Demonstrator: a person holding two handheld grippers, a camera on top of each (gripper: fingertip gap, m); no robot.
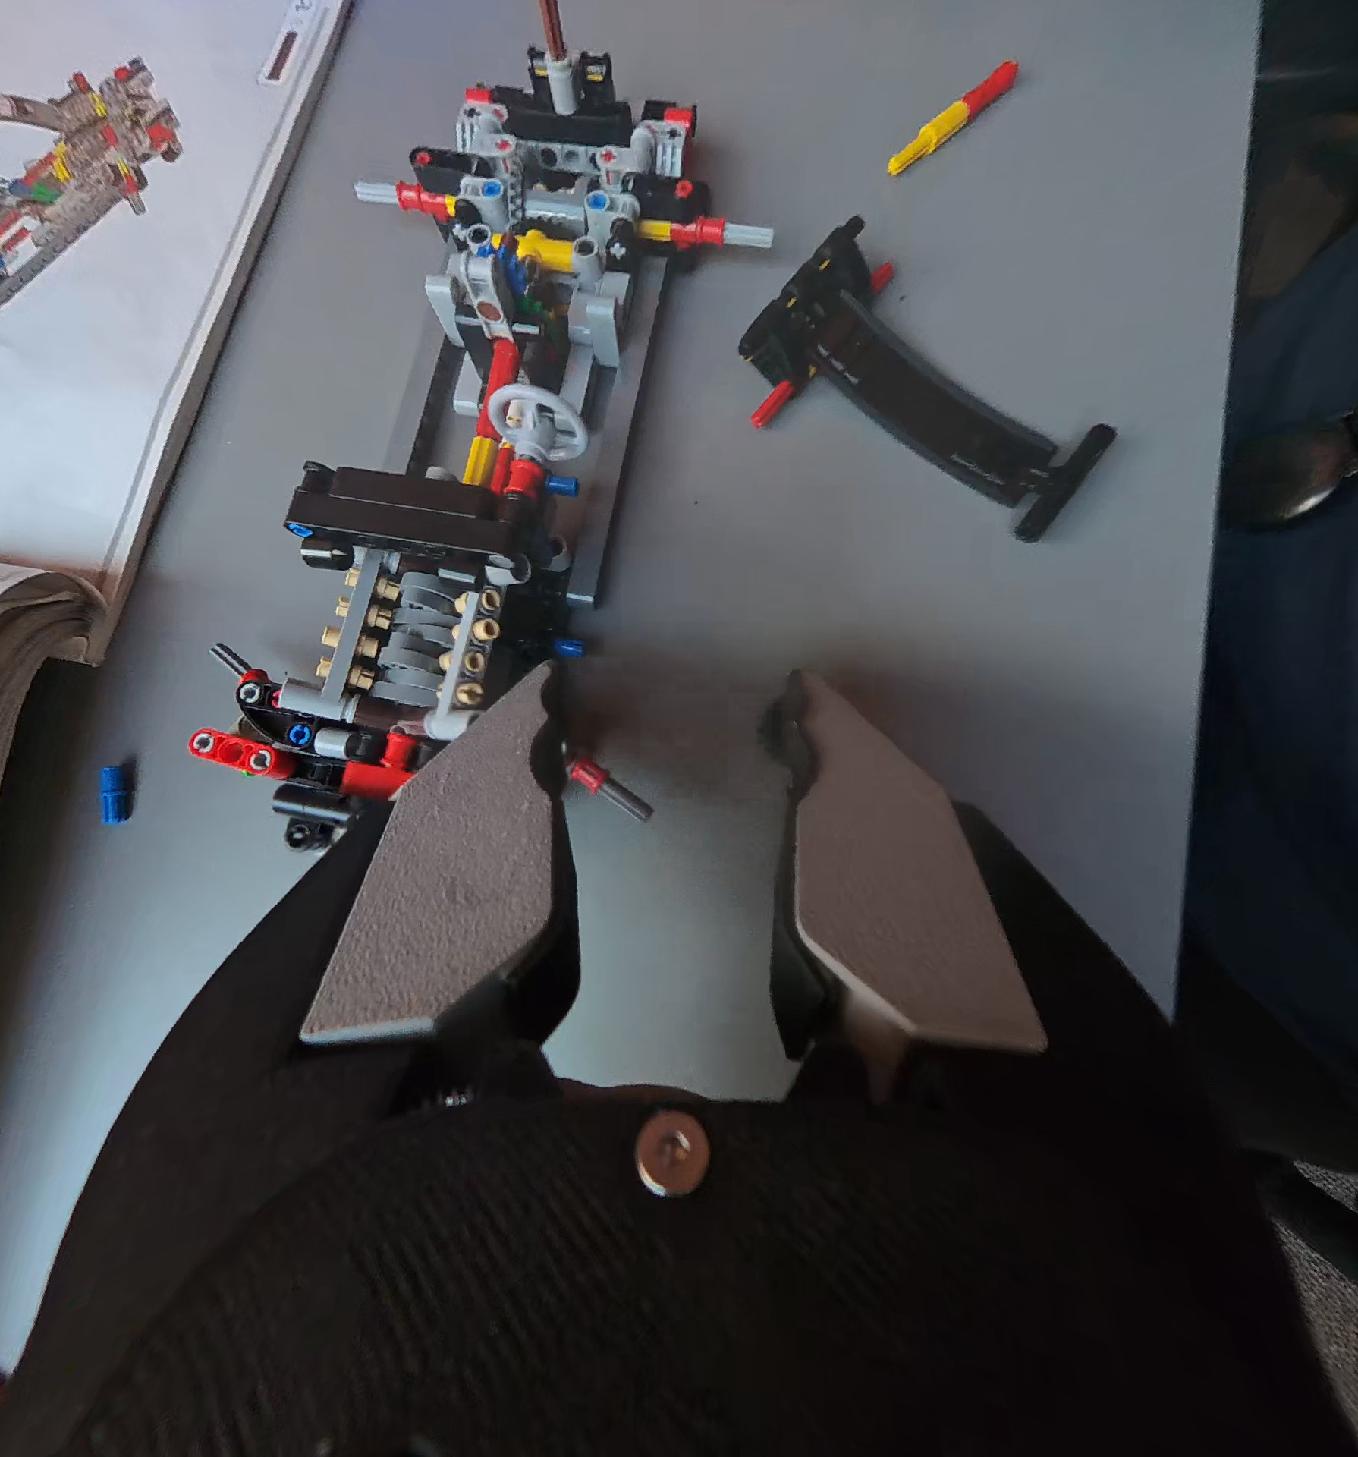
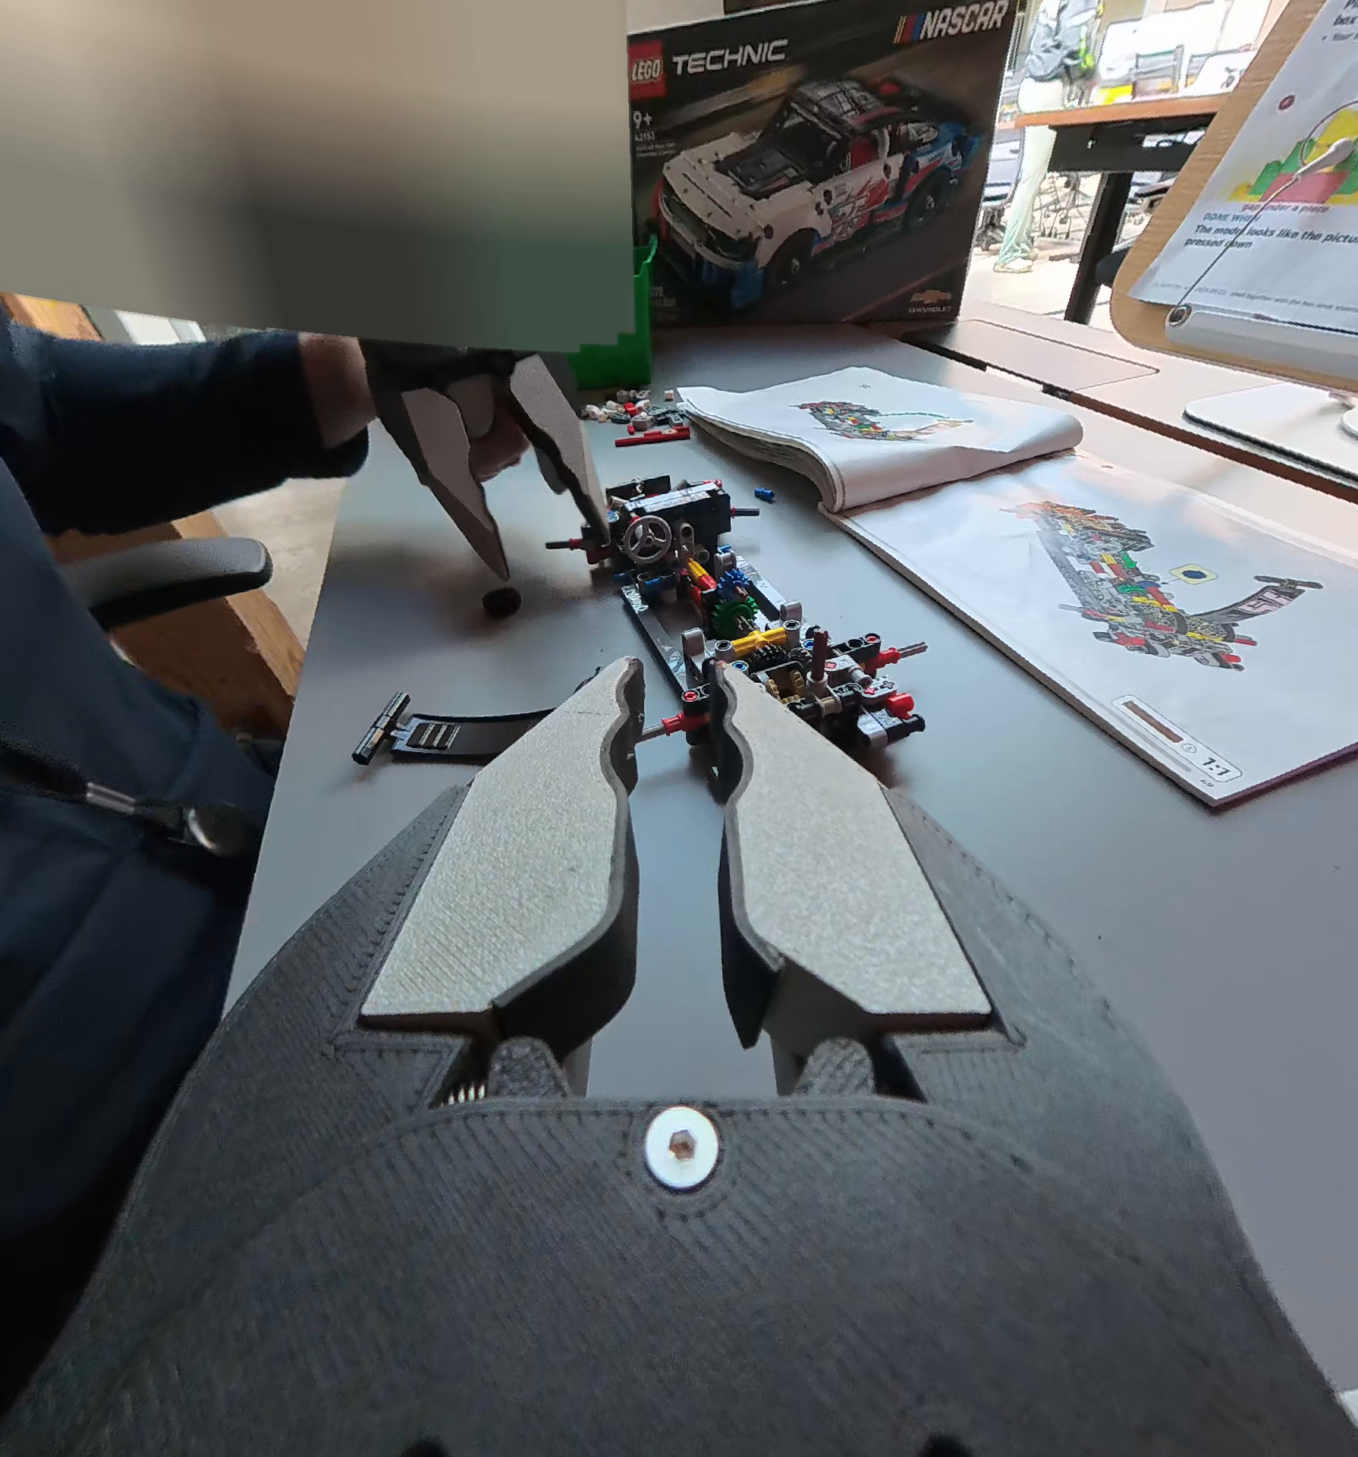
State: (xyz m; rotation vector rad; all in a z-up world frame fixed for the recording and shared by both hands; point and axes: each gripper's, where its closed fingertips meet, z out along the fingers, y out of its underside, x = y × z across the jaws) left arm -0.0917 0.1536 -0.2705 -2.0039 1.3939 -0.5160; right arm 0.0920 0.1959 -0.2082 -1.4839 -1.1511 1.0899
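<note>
Right gripper (image 2: 680, 702) straddles the chassis's (image 2: 747, 623) axle end, pad contact unclear; left gripper (image 1: 668, 709) gapes empty. Twist and you risk popping that axle (image 2: 664, 724) loose.

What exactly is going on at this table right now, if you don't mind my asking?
A person works two handheld grippers around a partly built brick car chassis on a grey table. The left gripper is open beside the chassis's engine end, holding nothing. The right gripper sits narrowly open at the axle end. A black curved panel and an open instruction booklet lie nearby.
</note>
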